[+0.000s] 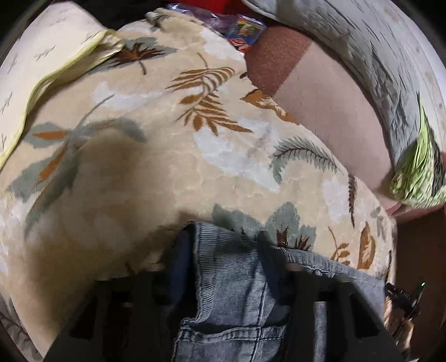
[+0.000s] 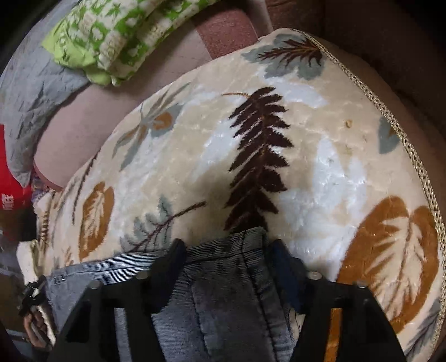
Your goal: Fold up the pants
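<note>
Grey-blue denim pants (image 1: 228,292) lie on a cream blanket printed with leaves (image 1: 139,167). In the left wrist view my left gripper (image 1: 223,245) is shut on the pants' top edge, and the cloth is bunched between the two black fingers with a pocket seam below. In the right wrist view my right gripper (image 2: 227,247) grips the same pants (image 2: 223,306) at a seamed edge. The denim fills the gap between its fingers and stands slightly up off the blanket (image 2: 320,167). The rest of the pants is hidden below both views.
A green-and-white patterned cloth (image 2: 106,41) and a grey cushion (image 2: 33,92) lie on a pinkish surface (image 1: 329,111) beyond the blanket. A cream cloth with yellow trim (image 1: 50,55) sits far left. Red and colourful packets (image 1: 242,25) are at the back. The blanket's braided edge (image 2: 390,119) runs right.
</note>
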Motion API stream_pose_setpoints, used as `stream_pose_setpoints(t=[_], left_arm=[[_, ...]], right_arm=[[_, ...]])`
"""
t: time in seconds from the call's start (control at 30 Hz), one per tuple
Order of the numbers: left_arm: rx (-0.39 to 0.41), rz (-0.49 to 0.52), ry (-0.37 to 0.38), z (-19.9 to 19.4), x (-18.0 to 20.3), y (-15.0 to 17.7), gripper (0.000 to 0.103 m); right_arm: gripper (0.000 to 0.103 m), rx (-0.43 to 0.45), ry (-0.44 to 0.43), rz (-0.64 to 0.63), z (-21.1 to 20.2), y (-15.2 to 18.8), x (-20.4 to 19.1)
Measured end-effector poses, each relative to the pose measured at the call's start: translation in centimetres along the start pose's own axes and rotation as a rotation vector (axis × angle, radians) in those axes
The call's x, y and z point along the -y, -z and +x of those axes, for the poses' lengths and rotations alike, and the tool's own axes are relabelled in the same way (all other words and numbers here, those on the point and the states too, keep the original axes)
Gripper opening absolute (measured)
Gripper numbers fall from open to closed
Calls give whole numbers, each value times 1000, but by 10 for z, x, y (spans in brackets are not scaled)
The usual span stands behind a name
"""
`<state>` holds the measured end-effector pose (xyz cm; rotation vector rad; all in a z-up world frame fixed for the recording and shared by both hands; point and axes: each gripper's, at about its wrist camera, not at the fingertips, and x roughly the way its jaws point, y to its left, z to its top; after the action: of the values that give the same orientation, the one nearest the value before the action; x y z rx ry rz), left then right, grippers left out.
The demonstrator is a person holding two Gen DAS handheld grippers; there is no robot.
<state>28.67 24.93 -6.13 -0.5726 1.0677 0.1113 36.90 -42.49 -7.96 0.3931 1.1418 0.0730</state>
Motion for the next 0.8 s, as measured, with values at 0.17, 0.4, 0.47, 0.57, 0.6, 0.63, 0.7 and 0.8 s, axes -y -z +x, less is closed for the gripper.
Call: stream_pose_setpoints(t=[0.17, 0.4, 0.47, 0.57, 0.6, 0.63, 0.7, 0.8], left_arm=[[-14, 0, -29, 5, 2, -2, 2], [82, 13, 32, -41, 10, -2, 2], [116, 24, 62, -62, 13, 1, 2], [145, 41, 91, -87, 18, 7, 2], [152, 40, 101, -94, 19, 8, 2], [161, 40, 119, -103, 20, 11, 2], [180, 49, 148, -121, 23, 17, 2], [214, 66, 199, -156, 22, 32, 2]], right_arm=[[20, -5, -10, -16, -3, -1, -1], [20, 87, -51, -14, -36, -1, -2], [20, 118, -71, -15, -49, 0, -6], [20, 150, -79, -31, -71, 4, -12], [20, 155, -83, -28, -74, 4, -13], [20, 166, -90, -25, -82, 6, -13], [20, 194, -105, -28, -97, 11, -15], [20, 237, -139, -30, -124, 24, -15]])
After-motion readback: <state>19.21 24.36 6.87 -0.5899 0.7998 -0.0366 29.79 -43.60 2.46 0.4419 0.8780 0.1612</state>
